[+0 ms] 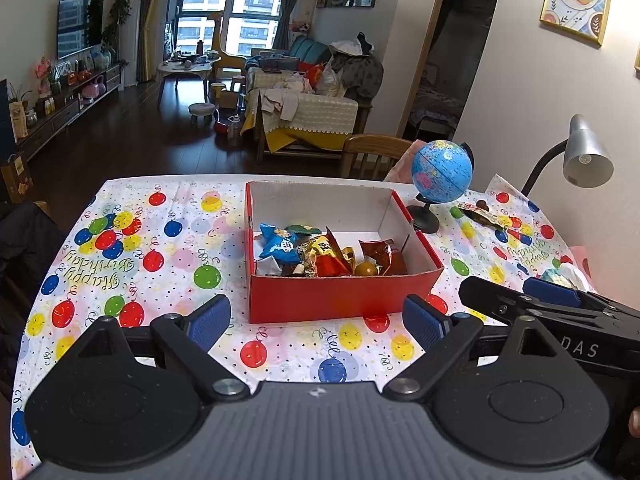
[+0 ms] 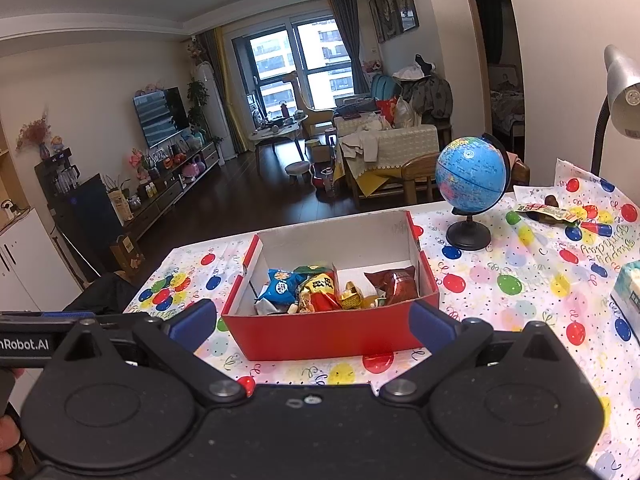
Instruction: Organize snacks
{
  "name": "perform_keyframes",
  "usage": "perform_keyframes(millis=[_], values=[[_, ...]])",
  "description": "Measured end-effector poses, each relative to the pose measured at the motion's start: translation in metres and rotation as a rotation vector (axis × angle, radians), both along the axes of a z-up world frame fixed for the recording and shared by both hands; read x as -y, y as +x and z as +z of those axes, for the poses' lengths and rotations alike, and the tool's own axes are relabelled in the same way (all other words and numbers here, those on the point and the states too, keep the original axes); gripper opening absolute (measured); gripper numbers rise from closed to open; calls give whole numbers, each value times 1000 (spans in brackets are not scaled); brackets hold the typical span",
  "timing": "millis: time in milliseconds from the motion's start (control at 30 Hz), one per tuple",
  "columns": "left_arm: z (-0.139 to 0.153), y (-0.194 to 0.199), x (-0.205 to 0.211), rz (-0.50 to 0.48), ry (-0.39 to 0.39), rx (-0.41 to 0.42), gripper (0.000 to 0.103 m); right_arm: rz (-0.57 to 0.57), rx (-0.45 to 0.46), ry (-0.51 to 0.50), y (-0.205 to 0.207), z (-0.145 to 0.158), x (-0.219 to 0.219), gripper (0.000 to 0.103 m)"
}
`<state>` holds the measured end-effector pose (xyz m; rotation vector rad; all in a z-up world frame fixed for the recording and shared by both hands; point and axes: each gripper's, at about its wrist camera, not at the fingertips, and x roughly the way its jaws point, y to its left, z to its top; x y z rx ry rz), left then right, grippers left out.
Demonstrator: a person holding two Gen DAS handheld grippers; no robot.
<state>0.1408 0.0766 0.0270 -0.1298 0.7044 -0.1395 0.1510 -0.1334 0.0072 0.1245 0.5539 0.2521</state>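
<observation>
A red cardboard box (image 1: 328, 296) stands on the balloon-print tablecloth and holds several snack packets, among them a blue one (image 1: 280, 245) and a brown one (image 1: 384, 258). It also shows in the right wrist view (image 2: 328, 330), with the blue packet (image 2: 282, 286) and brown packet (image 2: 394, 282). My left gripper (image 1: 316, 318) is open and empty just in front of the box. My right gripper (image 2: 314, 326) is open and empty, also in front of the box. A loose snack packet (image 1: 482, 214) lies right of the globe; it shows in the right wrist view (image 2: 546, 212) too.
A blue globe (image 1: 440, 172) on a black stand sits right of the box, seen in the right wrist view (image 2: 470, 178). A grey desk lamp (image 1: 586, 156) stands at the far right. A tissue box (image 2: 628, 292) lies at the right edge. A wooden chair (image 1: 372, 152) is behind the table.
</observation>
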Motion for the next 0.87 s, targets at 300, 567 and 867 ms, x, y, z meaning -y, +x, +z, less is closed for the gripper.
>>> perform_keyframes(millis=[300, 567, 867], values=[[-2, -5, -8, 17, -11, -13, 93, -3, 18, -6, -10, 1, -6, 103], [-2, -12, -11, 9, -11, -4, 93, -25, 24, -12, -19, -2, -6, 103], [-2, -18, -18, 12, -24, -6, 93, -35, 27, -18, -26, -4, -10, 103]])
